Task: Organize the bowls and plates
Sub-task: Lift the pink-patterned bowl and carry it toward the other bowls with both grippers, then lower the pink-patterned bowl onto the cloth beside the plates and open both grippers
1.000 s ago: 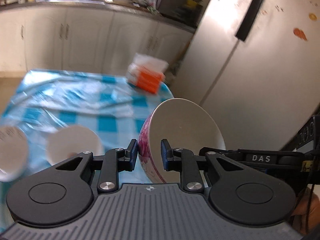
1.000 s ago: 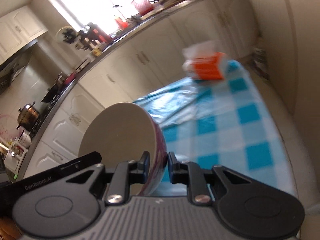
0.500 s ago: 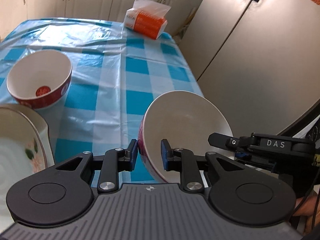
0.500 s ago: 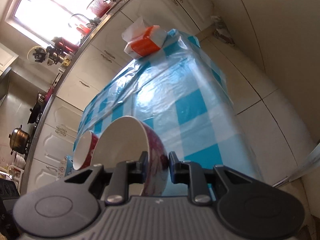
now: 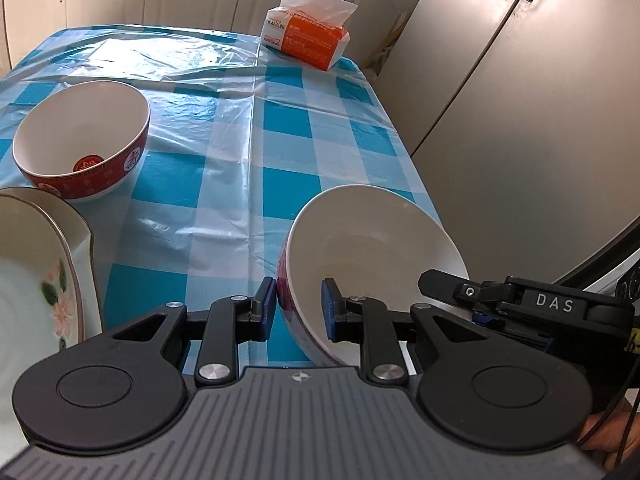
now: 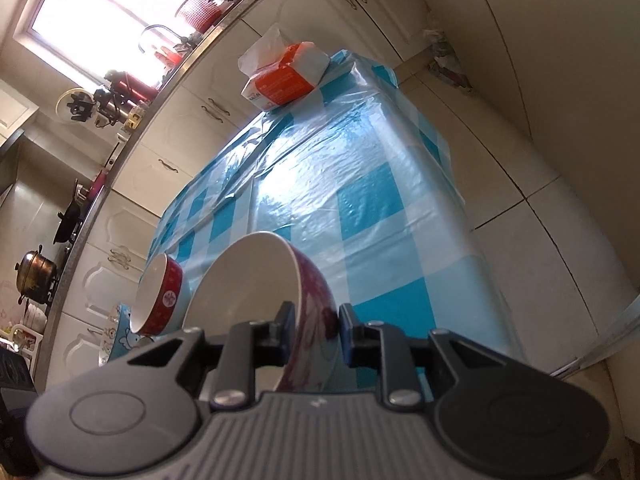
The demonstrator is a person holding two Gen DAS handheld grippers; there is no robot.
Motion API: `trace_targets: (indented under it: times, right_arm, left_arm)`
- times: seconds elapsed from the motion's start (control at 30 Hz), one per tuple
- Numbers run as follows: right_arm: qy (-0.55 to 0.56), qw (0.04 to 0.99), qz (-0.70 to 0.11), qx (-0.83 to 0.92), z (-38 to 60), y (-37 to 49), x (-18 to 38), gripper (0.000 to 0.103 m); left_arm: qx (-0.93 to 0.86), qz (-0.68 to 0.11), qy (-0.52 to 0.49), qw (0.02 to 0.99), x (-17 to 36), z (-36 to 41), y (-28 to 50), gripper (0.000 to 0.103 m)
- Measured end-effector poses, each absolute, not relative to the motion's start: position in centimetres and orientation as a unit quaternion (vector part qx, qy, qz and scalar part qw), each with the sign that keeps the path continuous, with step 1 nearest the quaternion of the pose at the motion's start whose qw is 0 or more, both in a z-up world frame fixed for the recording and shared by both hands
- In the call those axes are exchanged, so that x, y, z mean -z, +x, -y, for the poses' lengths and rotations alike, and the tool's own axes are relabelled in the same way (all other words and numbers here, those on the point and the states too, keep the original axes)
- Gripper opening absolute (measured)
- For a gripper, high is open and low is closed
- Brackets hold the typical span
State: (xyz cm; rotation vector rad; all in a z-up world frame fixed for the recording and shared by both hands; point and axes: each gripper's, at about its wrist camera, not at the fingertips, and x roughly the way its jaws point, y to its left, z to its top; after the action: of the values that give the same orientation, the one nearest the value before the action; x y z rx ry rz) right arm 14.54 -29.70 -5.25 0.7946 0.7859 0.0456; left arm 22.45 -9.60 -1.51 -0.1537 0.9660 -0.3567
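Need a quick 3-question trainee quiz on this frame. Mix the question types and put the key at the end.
1. Multiple choice: what sits at the far end of the checked tablecloth?
A) tissue pack
B) kettle
C) cutting board

2. True or false: the red bowl stands upright and empty on the tablecloth.

3. Fill in: the left claw grips the purple-patterned bowl by its ___.

Key: 1 A; 2 true; 3 rim.
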Motion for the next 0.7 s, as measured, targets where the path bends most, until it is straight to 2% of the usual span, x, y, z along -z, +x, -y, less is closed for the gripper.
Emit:
trace_targets:
  times: [0.2, 0.3, 0.37, 0.43, 0.53, 0.6, 0.7]
  right_arm:
    - [0.379, 0.849, -0.368, -0.028, 29.7, 14.3, 5.3, 0.027]
    - [0.397, 0.844, -0.359, -0.034, 30.2, 14.0, 5.3, 0.034]
    - [0.406, 0.844, -0.349, -0.037, 30.5, 13.6, 5.0, 0.047]
    - [0.410, 0.846, -0.340, -0.035, 30.7, 13.0, 4.6, 0.050]
    - [0.417, 0.850, -0.319, -0.033, 30.9, 11.9, 3.7, 0.060]
    - [0.410, 0.860, -0.303, -0.032, 30.6, 10.9, 2.9, 0.065]
    - [0.394, 0.874, -0.284, -0.028, 29.8, 9.7, 1.8, 0.075]
  left_arm:
    - [0.168, -0.459, -0.080, 0.869, 1.4, 9.5, 22.2, 0.023]
    - [0.165, -0.450, -0.080, 0.874, 1.1, 9.3, 21.9, 0.029]
    - [0.163, -0.443, -0.081, 0.878, 0.7, 9.1, 21.7, 0.039]
    - [0.159, -0.434, -0.082, 0.883, 0.3, 8.7, 21.3, 0.046]
    - [0.159, -0.418, -0.082, 0.891, -0.4, 8.1, 20.1, 0.057]
    - [0.159, -0.408, -0.084, 0.895, -1.0, 7.6, 19.0, 0.059]
    - [0.158, -0.386, -0.072, 0.906, -1.9, 6.8, 16.7, 0.072]
